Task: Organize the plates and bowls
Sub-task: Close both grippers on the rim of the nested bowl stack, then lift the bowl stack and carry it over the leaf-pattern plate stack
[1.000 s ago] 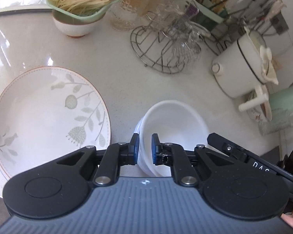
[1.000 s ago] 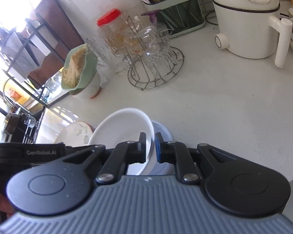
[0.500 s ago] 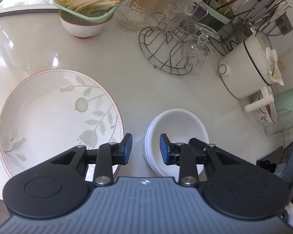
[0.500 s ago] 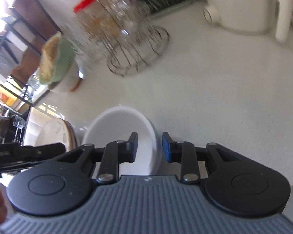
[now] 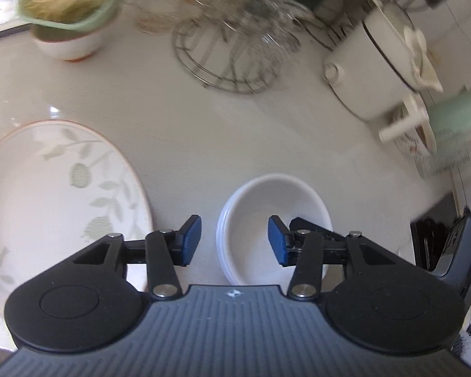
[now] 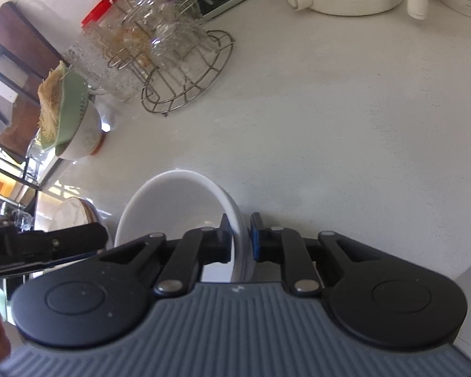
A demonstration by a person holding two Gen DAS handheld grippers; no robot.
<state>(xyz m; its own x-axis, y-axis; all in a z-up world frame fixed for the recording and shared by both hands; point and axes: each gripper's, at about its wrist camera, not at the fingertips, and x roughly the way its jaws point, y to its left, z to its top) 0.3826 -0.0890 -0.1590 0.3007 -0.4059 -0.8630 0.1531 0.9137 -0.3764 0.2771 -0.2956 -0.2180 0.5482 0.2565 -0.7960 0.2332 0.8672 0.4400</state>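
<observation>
a: what changed?
b: left gripper (image 5: 234, 240) fingers just opened, let go of bowl stack (image 5: 273, 226) on surface (image 5: 235, 132), by plate (image 5: 56, 188).
a: right gripper (image 6: 240, 235)?
b: reclosed, pinching the top bowl's rim. stacking's abt done.

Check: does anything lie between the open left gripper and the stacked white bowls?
Nothing visible does. The left gripper is open right over the near rim of the stacked white bowls, while the right gripper pinches their far rim.

Plate (image 5: 56, 188) cut off at left edge; glass rack (image 5: 232, 40) motion-blurred.
</observation>
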